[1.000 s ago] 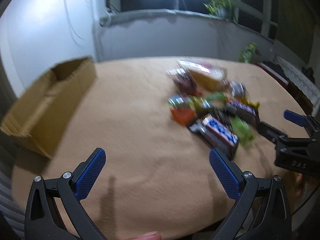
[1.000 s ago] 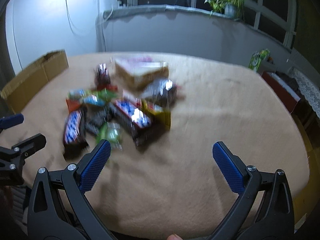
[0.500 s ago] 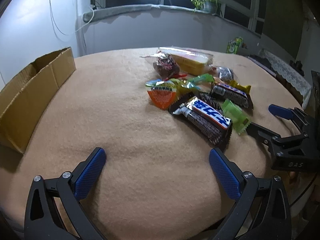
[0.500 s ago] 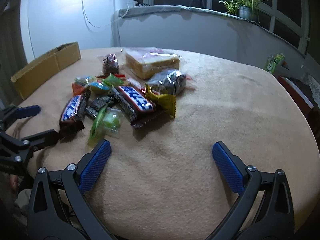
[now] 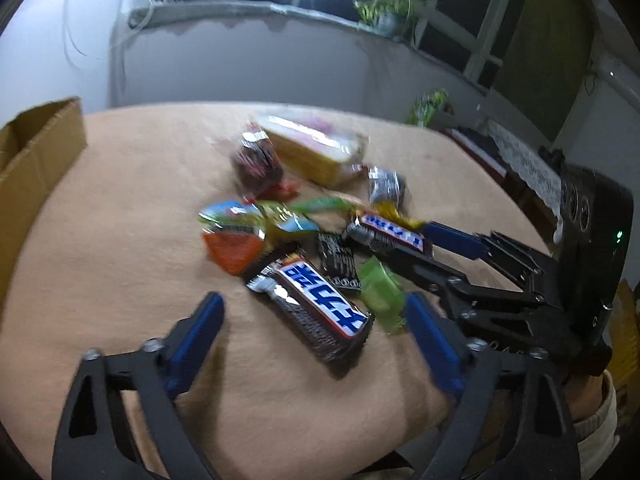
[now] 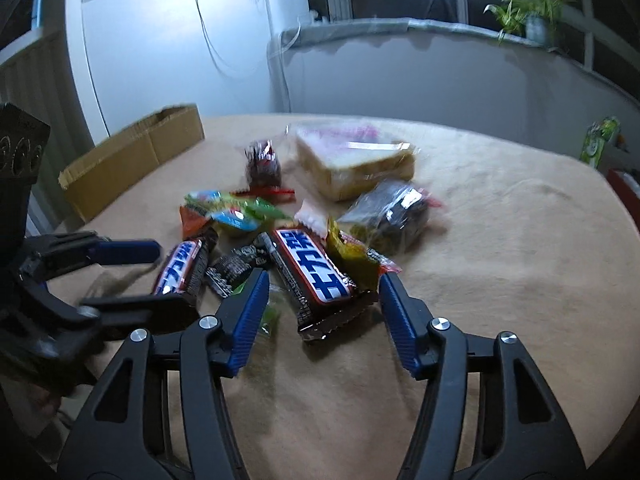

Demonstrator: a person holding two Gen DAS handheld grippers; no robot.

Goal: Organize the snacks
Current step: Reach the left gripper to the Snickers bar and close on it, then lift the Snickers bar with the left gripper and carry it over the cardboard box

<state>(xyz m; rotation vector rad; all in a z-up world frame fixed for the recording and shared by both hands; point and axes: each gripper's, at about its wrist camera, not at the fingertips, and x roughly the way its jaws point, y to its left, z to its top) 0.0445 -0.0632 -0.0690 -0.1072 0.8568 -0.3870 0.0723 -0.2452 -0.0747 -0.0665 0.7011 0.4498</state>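
a heap of wrapped snacks (image 6: 304,232) lies mid-worktop (image 6: 500,280). a clear-wrapped slab of sliced bread (image 6: 356,164) lies at its far side, a brown open cardboard box (image 6: 132,164) well apart at the far left edge, and a potted green plant (image 6: 528,20) on the ledge behind.

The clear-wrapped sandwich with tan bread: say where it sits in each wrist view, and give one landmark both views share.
Left wrist view: the clear-wrapped sandwich lies at the far end of the snack pile, upper centre of the picture.
Right wrist view: the sandwich lies at the far end of the pile, just right of centre.
Shared landmark: the brown cardboard box at the table's left edge in both.
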